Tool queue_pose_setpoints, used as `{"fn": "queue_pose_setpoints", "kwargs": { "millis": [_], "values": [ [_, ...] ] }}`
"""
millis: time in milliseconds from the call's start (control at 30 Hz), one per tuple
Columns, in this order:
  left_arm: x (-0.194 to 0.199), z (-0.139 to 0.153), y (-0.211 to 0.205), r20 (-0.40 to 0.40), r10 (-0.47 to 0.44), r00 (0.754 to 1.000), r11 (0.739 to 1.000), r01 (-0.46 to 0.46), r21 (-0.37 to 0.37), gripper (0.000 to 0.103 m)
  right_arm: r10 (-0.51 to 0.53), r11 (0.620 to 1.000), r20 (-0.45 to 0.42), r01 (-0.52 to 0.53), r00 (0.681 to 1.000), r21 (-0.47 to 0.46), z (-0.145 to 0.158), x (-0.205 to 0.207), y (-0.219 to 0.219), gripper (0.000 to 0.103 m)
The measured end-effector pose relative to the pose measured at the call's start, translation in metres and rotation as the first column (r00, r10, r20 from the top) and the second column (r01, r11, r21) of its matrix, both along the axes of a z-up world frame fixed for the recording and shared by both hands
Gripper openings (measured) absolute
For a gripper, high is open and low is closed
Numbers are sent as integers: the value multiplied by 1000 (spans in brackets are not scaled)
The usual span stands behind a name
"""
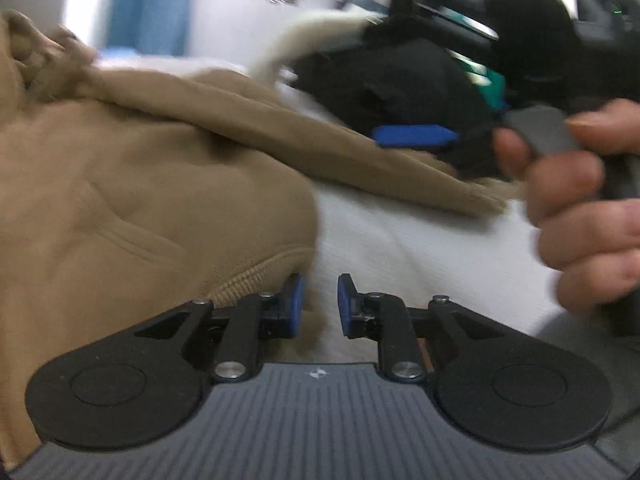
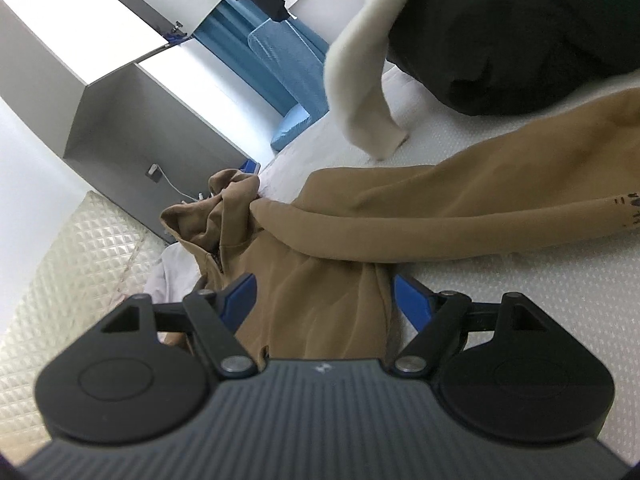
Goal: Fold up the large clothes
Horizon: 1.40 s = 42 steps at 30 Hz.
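Note:
A tan hoodie (image 1: pixel 140 180) lies spread on the white bed (image 1: pixel 400 240), its sleeve running to the right. My left gripper (image 1: pixel 320 304) sits low at the hoodie's ribbed hem (image 1: pixel 248 280); its jaws stand narrowly apart with only white bedding showing between them. In the right wrist view the hoodie (image 2: pixel 340 232) is bunched, hood toward the far left, and my right gripper (image 2: pixel 324 286) stands wide open around a fold of the tan cloth, without the pads clearly pressing it. In the blurred left wrist view a hand (image 1: pixel 580 200) holds the right gripper, whose blue pad (image 1: pixel 416 136) is over the sleeve.
A black garment pile (image 2: pixel 500 40) and a cream sleeve (image 2: pixel 360 80) lie on the bed (image 2: pixel 540 300) beyond the hoodie. A grey cabinet (image 2: pixel 140 92), blue cushions (image 2: pixel 292 124) and a clear quilted mat (image 2: pixel 60 280) stand off the bed's far left side.

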<state>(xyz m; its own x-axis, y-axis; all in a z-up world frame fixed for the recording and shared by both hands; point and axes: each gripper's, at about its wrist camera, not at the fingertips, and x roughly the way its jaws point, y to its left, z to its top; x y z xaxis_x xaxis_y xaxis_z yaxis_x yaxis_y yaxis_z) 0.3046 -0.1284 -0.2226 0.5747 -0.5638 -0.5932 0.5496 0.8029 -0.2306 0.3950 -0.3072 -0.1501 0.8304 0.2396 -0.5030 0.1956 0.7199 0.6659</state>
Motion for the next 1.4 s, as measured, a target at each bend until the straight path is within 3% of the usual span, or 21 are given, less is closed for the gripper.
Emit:
{"fn": "queue_pose_setpoints", "kwargs": {
  "millis": [67, 333, 567, 667, 733, 800, 867, 967, 1033, 1133, 1267, 1400],
  "values": [
    [8, -3, 3, 25, 22, 999, 999, -22, 26, 24, -1, 1000, -8, 1, 1000, 6, -2, 3, -1, 79],
    [42, -15, 24, -95, 82, 992, 993, -89, -72, 22, 1, 1000, -30, 0, 1000, 27, -7, 7, -3, 79],
    [36, -15, 17, -89, 28, 996, 1000, -27, 13, 23, 9, 1000, -42, -8, 999, 18, -8, 11, -2, 79],
    [34, -15, 10, -70, -16, 997, 999, 19, 36, 39, 9, 1000, -47, -8, 999, 20, -8, 12, -2, 79],
    [26, -14, 0, -43, -60, 997, 996, 63, 62, 62, 7, 1000, -49, -6, 999, 20, -8, 12, -1, 79],
    [16, -16, -14, 3, -106, 994, 986, 105, 128, 70, 8, 1000, -51, -7, 999, 21, -9, 11, -2, 79],
    [9, -20, -26, 51, -122, 991, 972, 109, 207, 70, 8, 1000, -53, -7, 999, 22, -9, 11, -2, 79],
    [6, -27, -33, 93, -125, 988, 962, 98, 254, 66, 4, 1000, -61, -3, 998, 24, -10, 11, -2, 79],
    [8, -28, -30, 110, -102, 989, 960, 69, 272, 42, -1, 1000, -66, 3, 998, 27, -10, 11, -1, 79],
    [14, -28, -24, 108, -97, 989, 962, 66, 264, 33, -4, 1000, -71, 6, 997, 27, -12, 12, 0, 79],
    [-3, -24, -28, 168, -81, 983, 954, 28, 298, 23, -10, 1000, -79, 11, 997, 11, -12, 12, 2, 79],
    [-21, -4, -20, 202, -49, 978, 973, 1, 232, 17, -34, 999, -76, 35, 997, 9, -12, 9, -2, 79]
  ]
}}
